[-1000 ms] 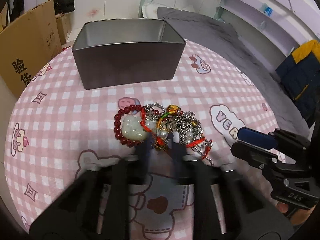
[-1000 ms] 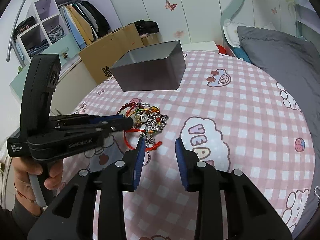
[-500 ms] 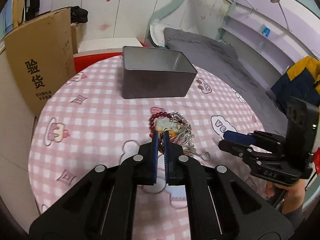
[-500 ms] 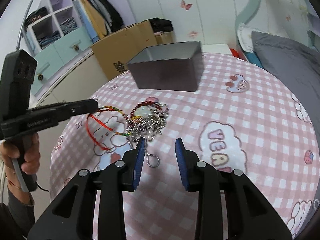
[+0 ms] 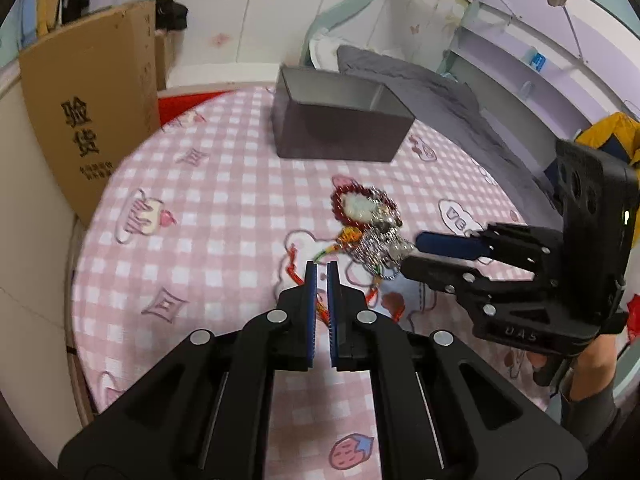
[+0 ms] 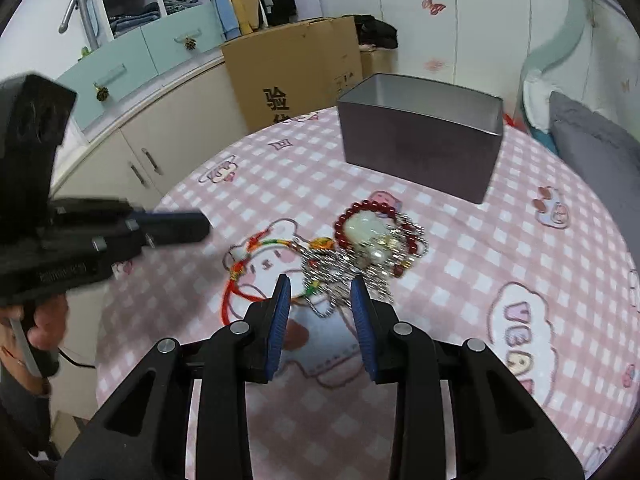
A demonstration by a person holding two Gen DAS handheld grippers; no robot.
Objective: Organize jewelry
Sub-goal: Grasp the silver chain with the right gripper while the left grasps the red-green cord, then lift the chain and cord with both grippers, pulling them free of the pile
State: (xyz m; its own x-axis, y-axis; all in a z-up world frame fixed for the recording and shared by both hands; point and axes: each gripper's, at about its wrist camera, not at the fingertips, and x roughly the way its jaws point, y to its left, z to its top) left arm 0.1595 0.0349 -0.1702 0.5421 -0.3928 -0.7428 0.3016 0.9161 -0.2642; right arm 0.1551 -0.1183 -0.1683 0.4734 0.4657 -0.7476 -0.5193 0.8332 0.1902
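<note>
A tangle of jewelry (image 5: 368,216) (image 6: 376,236) lies mid-table: a red bead bracelet around a pale jade piece, silver chains (image 6: 332,272) and a red cord (image 6: 230,300) with coloured knots. Behind it stands an open grey tin box (image 5: 340,136) (image 6: 416,160). My left gripper (image 5: 322,270) (image 6: 202,226) is shut; the coloured strand of the cord leads from the pile up to its tips and the red loop sags below. My right gripper (image 6: 320,292) (image 5: 412,254) hovers open at the pile's near edge, over the chain ends, holding nothing.
The round table wears a pink checked cloth (image 5: 200,200). A cardboard box (image 5: 92,112) (image 6: 292,72) leans at its left edge beside low cabinets (image 6: 132,152). A grey-covered bed (image 5: 420,80) lies behind the tin. A hand (image 6: 44,320) grips the left tool.
My left gripper closed on the cord in the pile and drew back, pulling the cord out to the left. My right gripper swung in toward the pile's near side.
</note>
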